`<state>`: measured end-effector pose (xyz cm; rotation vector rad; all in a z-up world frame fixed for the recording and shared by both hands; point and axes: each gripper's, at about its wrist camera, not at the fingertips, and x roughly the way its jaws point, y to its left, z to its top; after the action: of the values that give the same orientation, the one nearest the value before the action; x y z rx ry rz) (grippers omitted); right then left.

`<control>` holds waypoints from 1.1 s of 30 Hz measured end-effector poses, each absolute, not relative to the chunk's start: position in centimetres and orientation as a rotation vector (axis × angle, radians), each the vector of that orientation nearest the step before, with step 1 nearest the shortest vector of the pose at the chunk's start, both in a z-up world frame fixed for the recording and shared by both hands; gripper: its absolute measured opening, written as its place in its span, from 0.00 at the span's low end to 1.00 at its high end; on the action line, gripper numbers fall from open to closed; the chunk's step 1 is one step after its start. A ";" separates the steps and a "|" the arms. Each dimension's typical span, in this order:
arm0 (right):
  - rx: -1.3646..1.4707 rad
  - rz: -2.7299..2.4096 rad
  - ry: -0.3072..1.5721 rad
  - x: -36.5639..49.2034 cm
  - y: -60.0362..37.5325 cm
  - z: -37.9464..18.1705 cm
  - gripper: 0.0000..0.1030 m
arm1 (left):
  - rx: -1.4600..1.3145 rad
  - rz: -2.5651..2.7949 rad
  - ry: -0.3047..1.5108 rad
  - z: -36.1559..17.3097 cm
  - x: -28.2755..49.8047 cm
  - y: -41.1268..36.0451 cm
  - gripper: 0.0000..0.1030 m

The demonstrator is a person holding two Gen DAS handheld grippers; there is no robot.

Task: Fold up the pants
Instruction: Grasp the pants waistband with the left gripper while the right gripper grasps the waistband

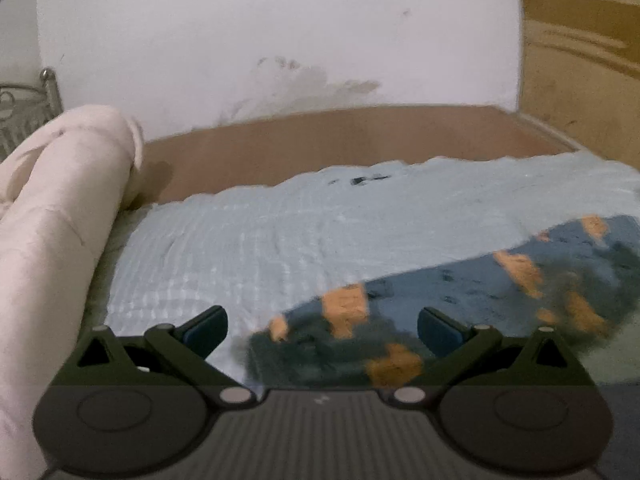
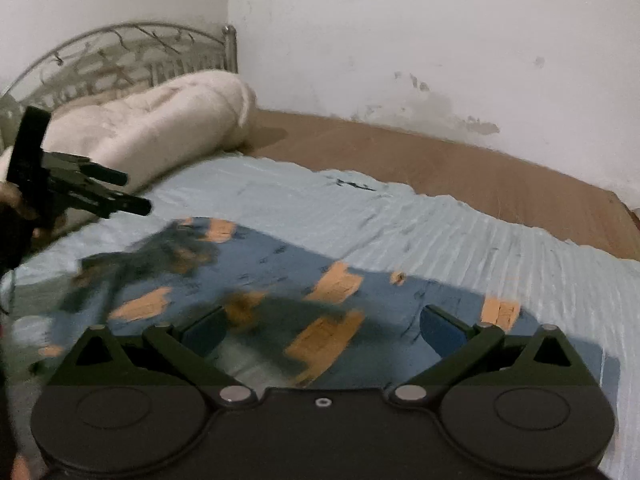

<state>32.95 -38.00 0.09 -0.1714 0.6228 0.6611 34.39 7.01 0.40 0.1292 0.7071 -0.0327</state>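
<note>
A dark two-finger left gripper (image 1: 322,330), jaws spread wide with nothing between them, hangs over blurred blue pants with orange patches (image 1: 460,296) lying on a pale blue ribbed bedsheet (image 1: 280,232). A rolled cream quilt (image 1: 60,200) lies left, beside a stained white wall (image 1: 280,40).

Pants (image 2: 280,280) blue, orange patches; sheet (image 2: 460,240) pale blue, ribbed; quilt (image 2: 160,120) cream.

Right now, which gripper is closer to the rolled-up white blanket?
Left. The left gripper hovers just beside the blanket at the bed's head end; the right gripper is further down, over the pants.
</note>
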 end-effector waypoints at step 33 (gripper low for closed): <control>-0.451 0.766 0.818 49.7 -30.0 -4.9 0.00 | 0.263 -0.327 0.774 -3.7 43.8 7.8 0.00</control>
<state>49.70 -30.01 -4.95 -0.4511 0.8181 0.7658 43.82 7.79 -3.74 0.2633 0.7743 -0.3274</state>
